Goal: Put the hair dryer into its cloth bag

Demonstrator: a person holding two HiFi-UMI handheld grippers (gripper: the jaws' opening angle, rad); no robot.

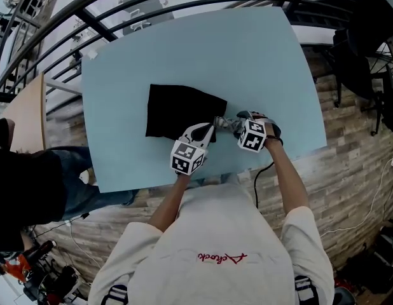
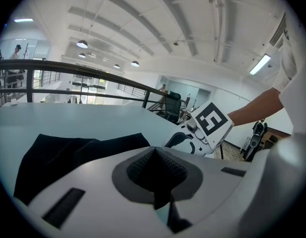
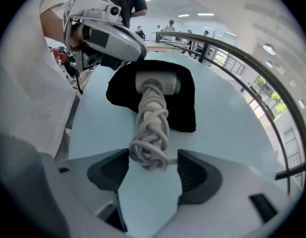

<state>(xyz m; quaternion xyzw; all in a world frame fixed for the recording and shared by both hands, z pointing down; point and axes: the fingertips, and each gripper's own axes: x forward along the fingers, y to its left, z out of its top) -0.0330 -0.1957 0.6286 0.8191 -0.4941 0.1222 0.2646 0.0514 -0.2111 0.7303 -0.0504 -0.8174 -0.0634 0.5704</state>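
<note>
A black cloth bag (image 1: pixel 182 110) lies flat in the middle of the pale blue table (image 1: pixel 184 43). My left gripper (image 1: pixel 210 131) is shut on the bag's near right edge; black fabric (image 2: pixel 155 175) shows pinched between its pads. The grey hair dryer (image 3: pixel 158 83) has its head at the bag's mouth (image 3: pixel 185 108). Its handle, wound with light cord (image 3: pixel 152 123), points back at my right gripper (image 3: pixel 153 158). That gripper's jaws stand open around the cord's end, with a gap showing on one side. In the head view the right gripper (image 1: pixel 244 123) is just right of the left one.
A dark curved railing (image 1: pixel 152 5) runs behind the table's far edge. A person in dark clothes (image 1: pixel 21 183) stands at the left by a wooden tabletop (image 1: pixel 28 116). A black cable (image 1: pixel 257 183) hangs below my right hand over the wood-plank floor.
</note>
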